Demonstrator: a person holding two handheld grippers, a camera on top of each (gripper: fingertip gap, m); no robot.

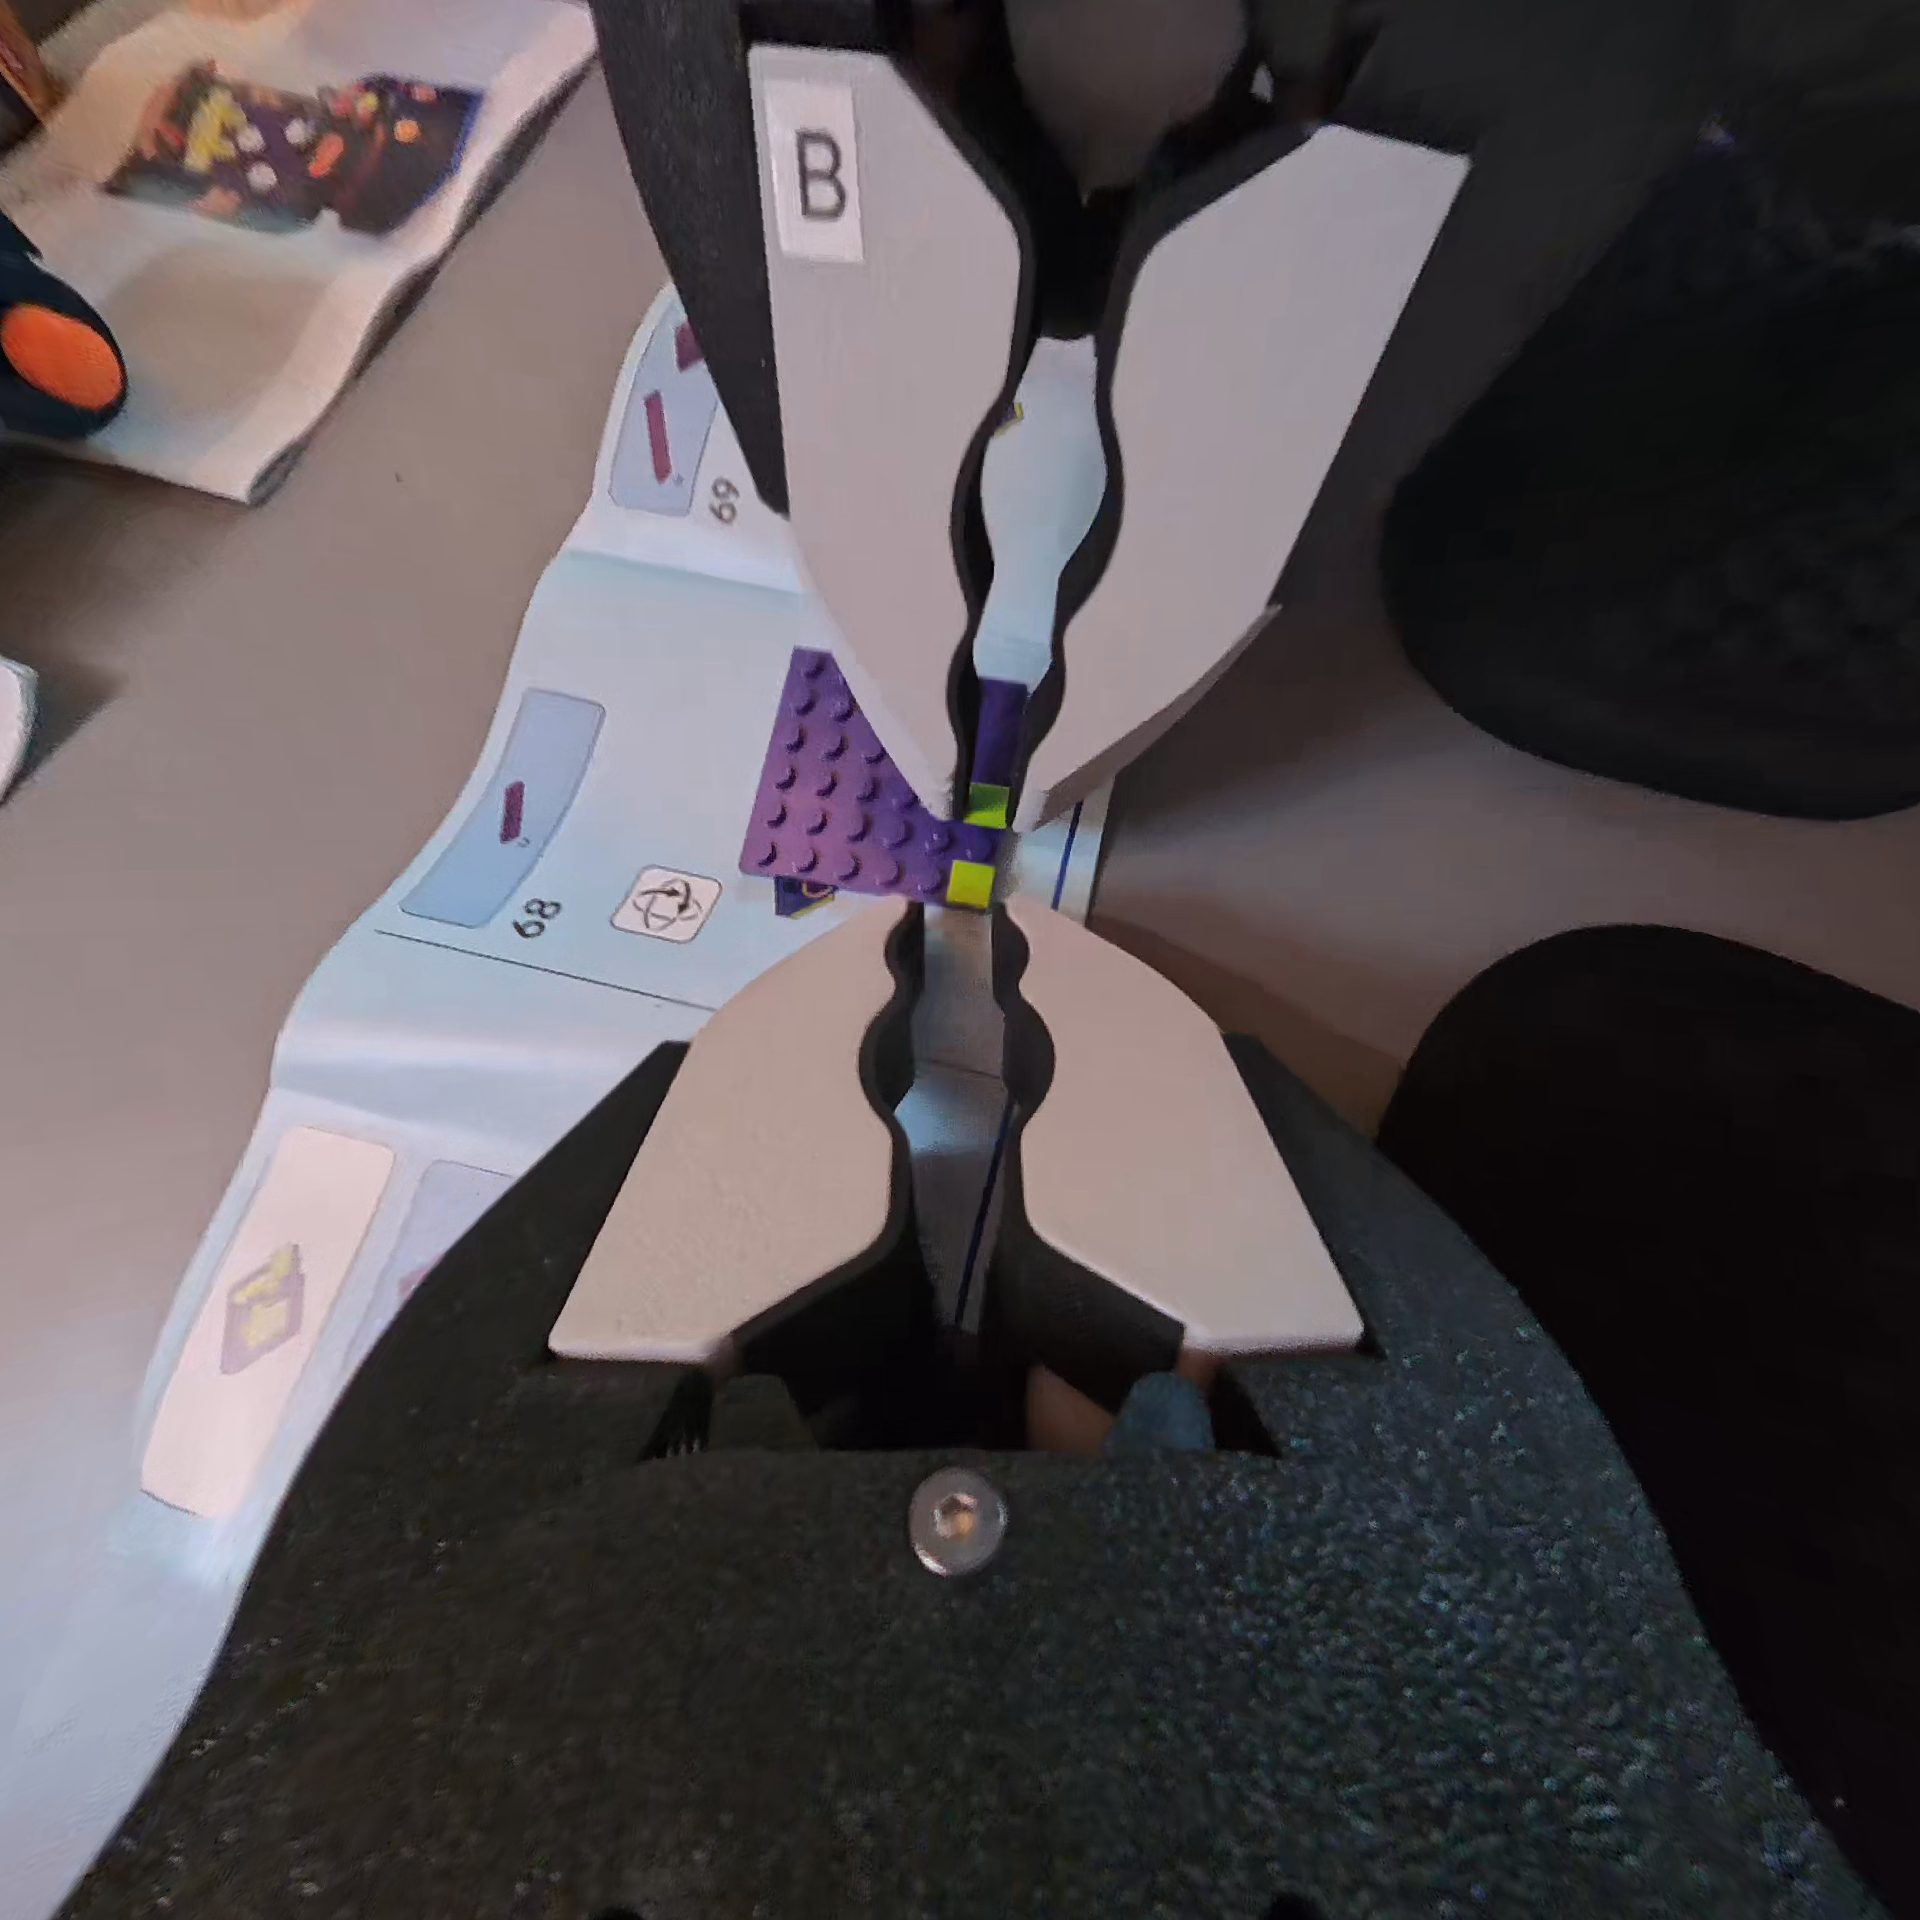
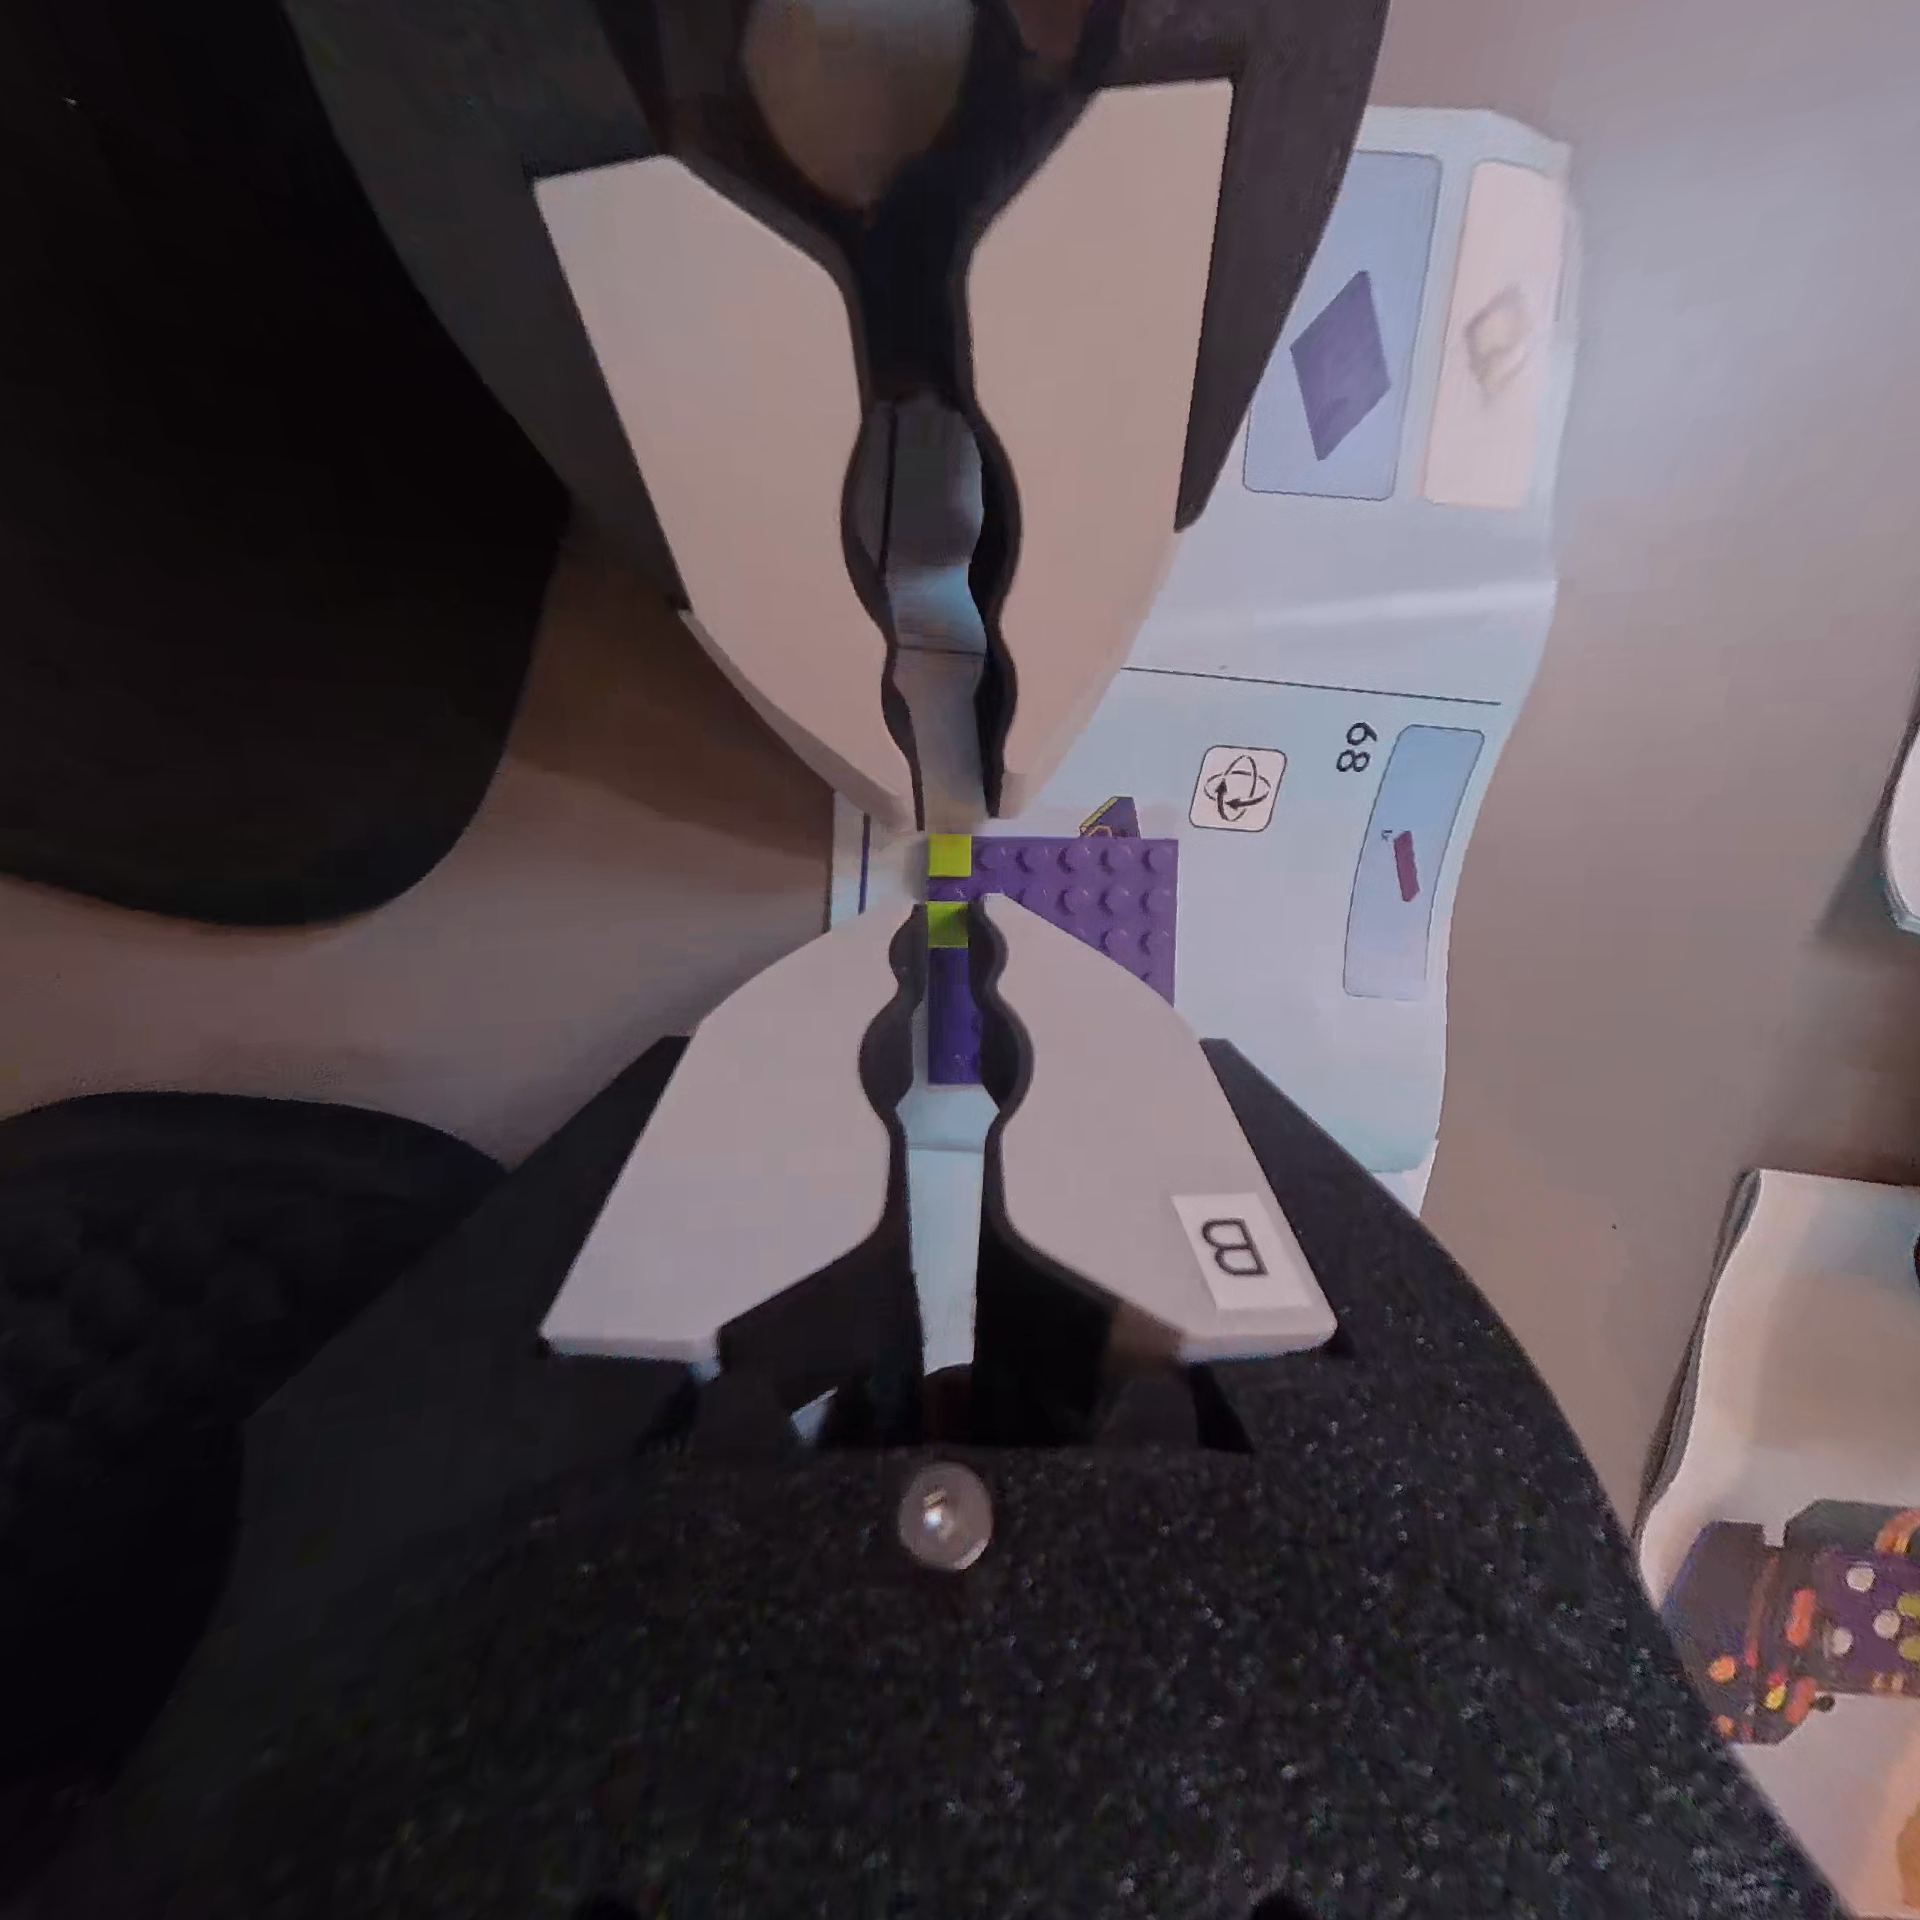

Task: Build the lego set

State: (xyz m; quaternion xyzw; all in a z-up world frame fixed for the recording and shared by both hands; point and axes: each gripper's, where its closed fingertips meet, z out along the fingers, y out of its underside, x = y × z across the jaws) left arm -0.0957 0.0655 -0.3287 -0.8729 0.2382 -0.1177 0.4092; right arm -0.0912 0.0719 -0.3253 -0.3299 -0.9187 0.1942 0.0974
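The left gripper (image 1: 951,909) and right gripper (image 2: 948,914) are both pinching the purple plate (image 1: 831,800) over the open booklet (image 1: 623,665).

Tip-to-tip over open instruction booklet (image 1: 644,665): left gripper (image 1: 956,914) and right gripper (image 2: 951,914) block each other head-on. Purple plate (image 1: 831,800) fills one side; bare tabletop (image 1: 260,644) beyond booklet free.

Purple studded plate (image 1: 831,800), lime corner tiles (image 1: 971,881)
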